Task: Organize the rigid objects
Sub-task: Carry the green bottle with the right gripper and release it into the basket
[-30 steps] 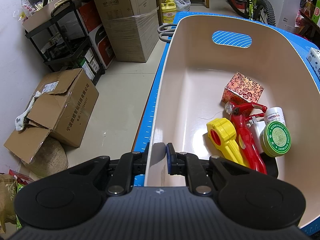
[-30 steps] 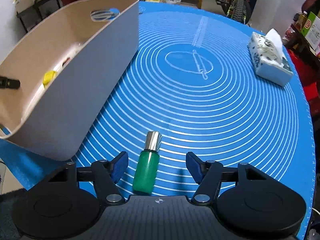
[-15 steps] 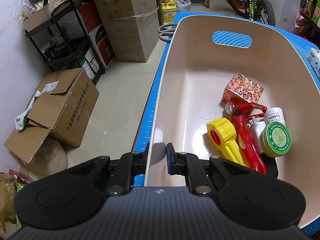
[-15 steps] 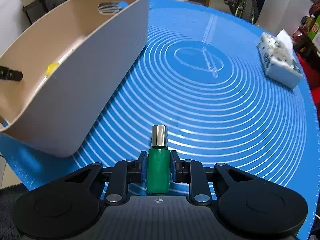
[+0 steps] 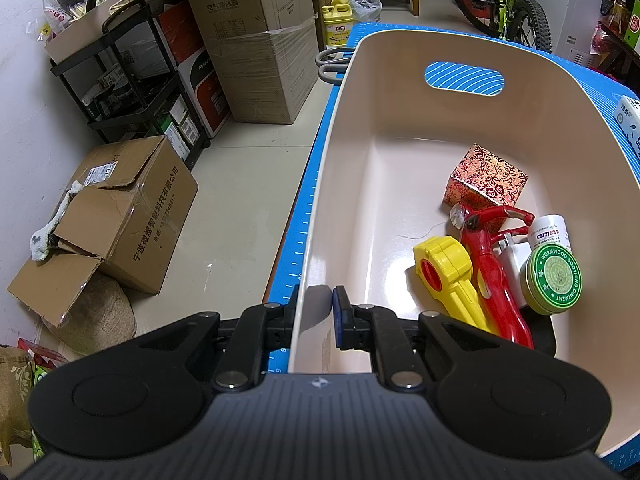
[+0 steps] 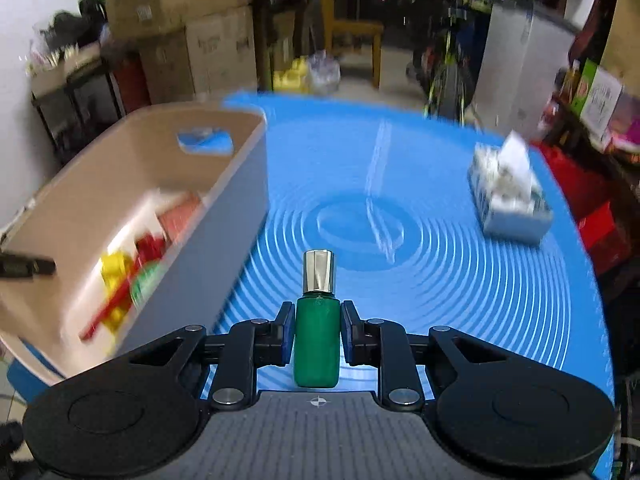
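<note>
My right gripper is shut on a small green bottle with a silver cap and holds it above the blue mat. The beige bin lies to its left. My left gripper is shut on the bin's near-left rim. Inside the bin lie a red patterned box, a yellow toy, a red toy, a white bottle and a green round tin.
A tissue pack sits on the mat's right side. Cardboard boxes, a black shelf cart and an open carton stand on the floor left of the table. A bicycle is at the back.
My right gripper closed on the green bottle and lifted it off the mat, tilting the view upward. My left gripper has kept its hold on the bin rim.
</note>
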A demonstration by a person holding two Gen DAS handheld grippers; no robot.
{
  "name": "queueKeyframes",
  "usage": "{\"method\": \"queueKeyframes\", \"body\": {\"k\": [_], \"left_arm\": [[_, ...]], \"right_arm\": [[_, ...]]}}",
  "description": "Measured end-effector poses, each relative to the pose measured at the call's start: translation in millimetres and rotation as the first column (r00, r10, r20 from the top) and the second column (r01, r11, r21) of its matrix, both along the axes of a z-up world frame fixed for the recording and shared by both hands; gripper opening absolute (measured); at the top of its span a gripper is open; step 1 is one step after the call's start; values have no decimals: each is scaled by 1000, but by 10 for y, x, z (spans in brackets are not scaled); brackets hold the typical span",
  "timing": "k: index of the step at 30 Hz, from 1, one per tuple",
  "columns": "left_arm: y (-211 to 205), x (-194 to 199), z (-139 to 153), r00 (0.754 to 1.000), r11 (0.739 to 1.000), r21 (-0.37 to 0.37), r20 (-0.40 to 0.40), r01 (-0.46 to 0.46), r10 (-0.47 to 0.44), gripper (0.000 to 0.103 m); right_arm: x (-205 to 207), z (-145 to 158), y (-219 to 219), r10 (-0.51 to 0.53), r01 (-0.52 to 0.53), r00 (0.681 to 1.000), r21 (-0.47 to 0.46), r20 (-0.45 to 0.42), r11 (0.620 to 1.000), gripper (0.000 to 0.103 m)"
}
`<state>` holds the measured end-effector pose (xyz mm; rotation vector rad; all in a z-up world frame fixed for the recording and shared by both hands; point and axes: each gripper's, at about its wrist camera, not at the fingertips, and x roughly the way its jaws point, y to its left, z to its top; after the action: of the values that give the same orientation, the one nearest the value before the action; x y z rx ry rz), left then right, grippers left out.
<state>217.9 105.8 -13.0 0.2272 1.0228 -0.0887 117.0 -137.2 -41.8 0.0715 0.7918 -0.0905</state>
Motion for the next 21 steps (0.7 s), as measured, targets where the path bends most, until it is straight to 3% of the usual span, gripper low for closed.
{"method": "queueKeyframes", "body": {"k": [4, 10, 16, 21], "left_arm": [[-2, 2, 0, 1000, 1000, 0, 0, -1, 1, 16], [-2, 2, 0, 1000, 1000, -1, 0, 0, 0, 16], [-2, 3, 1, 1000, 1000, 1, 0, 0, 0, 16], [-5, 11, -7, 1000, 1000, -4, -2, 0, 0, 16]], "right_arm": [[68, 200, 123, 19, -19, 995, -6, 97, 1000, 32], [238, 413, 379, 95, -97, 980, 3, 174, 995, 32], [393, 405, 731, 205, -204, 963, -22, 177, 979, 32], [533, 296, 967, 270, -269, 955, -23, 127, 963, 32]]}}
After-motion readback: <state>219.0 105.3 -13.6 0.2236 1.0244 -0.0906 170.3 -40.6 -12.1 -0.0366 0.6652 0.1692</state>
